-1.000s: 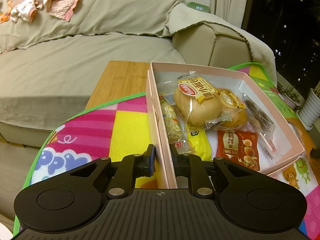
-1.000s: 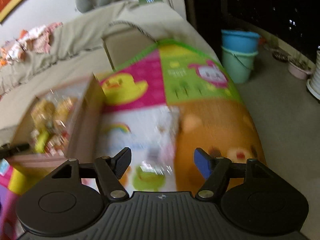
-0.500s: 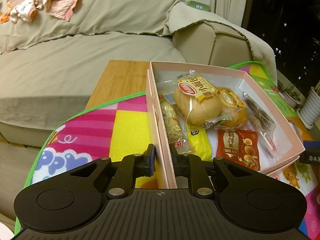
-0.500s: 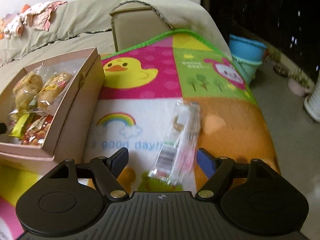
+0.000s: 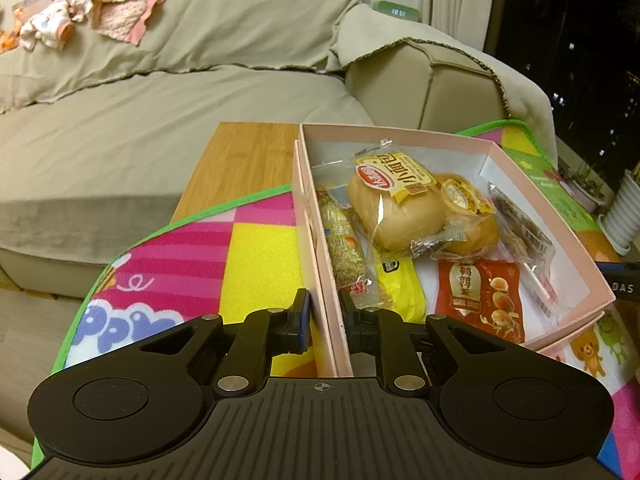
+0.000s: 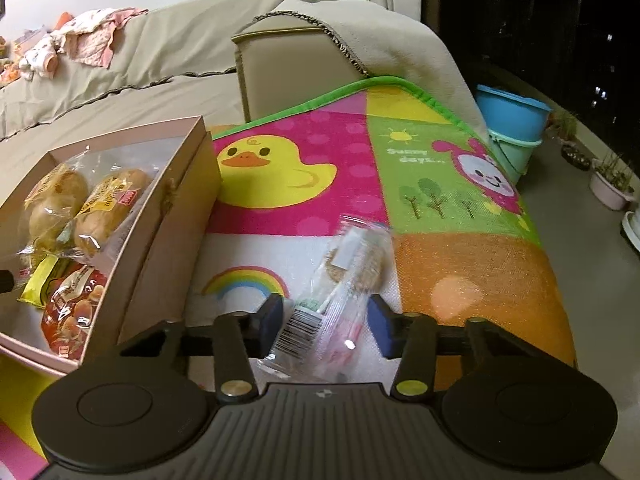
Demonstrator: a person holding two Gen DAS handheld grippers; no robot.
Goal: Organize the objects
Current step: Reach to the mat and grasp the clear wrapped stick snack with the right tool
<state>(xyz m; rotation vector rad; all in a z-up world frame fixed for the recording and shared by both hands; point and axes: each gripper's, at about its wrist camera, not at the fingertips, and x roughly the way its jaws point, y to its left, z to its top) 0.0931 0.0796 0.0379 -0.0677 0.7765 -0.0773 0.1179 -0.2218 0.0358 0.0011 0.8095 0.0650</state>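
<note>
A fuzzy patchwork play mat [image 6: 304,168] is carrying a rectangular pink cardboard box [image 5: 532,184] of crinkly snack packets. The left gripper [image 5: 324,312] is clenching the box's near wall. The right gripper [image 6: 326,320] is straddling, fingers spread, a clear plastic cracker packet [image 6: 344,280] lying on the mat right of the box.

Warm indoor light; fisheye-bent edges; snack packet [image 6: 340,300] motion-blurred.

Blurred clear snack packet [image 6: 344,280], seemingly loose, between the right gripper's [image 6: 325,322] spread fingers
</note>
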